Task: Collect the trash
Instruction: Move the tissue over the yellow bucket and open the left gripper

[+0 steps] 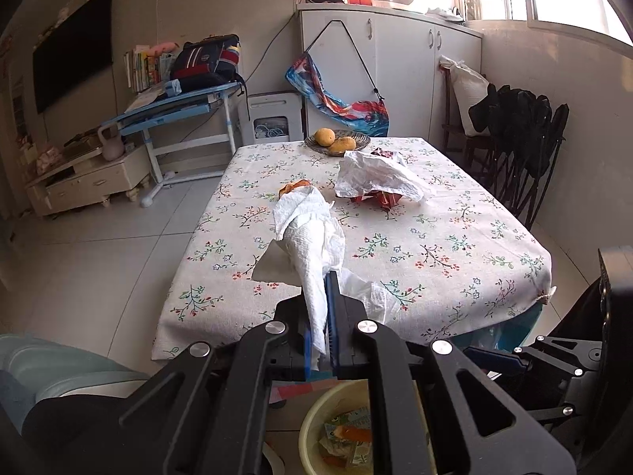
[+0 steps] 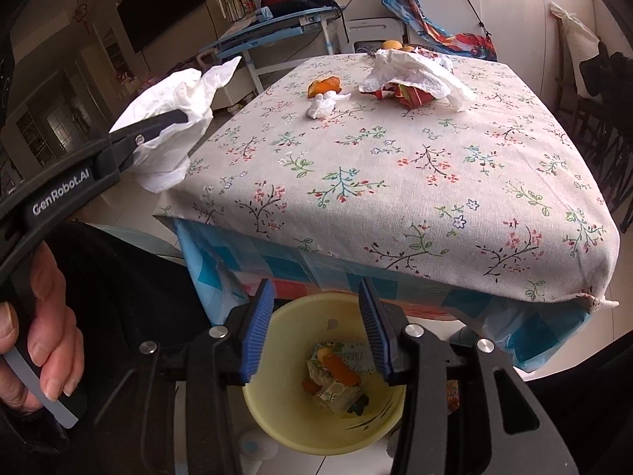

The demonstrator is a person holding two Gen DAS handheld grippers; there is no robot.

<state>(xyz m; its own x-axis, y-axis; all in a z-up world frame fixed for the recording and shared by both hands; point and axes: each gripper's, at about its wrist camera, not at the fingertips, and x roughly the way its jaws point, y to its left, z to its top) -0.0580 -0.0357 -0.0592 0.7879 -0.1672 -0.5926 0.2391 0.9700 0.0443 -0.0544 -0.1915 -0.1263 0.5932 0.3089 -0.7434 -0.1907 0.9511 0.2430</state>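
Observation:
My left gripper (image 1: pixel 328 277) is shut on a long white paper towel (image 1: pixel 312 237), held in the air over the near left part of the table. From the right wrist view the same paper towel (image 2: pixel 170 118) hangs beside the table's left corner. My right gripper (image 2: pixel 316 293) stands open with nothing between its fingers, right above a yellow bin (image 2: pixel 277 415) that holds several scraps. On the floral tablecloth (image 2: pixel 395 166) lie an orange peel (image 2: pixel 324 86), a small crumpled tissue (image 2: pixel 324 107) and a white plastic bag (image 2: pixel 411 75) over a red wrapper (image 2: pixel 411 97).
A plate with two mangoes (image 1: pixel 336 140) stands at the table's far edge. Dark chairs draped with black clothes (image 1: pixel 514 126) line the right side. A blue desk (image 1: pixel 178 107) and tiled floor lie to the left. A person's hand (image 2: pixel 39 336) grips the left handle.

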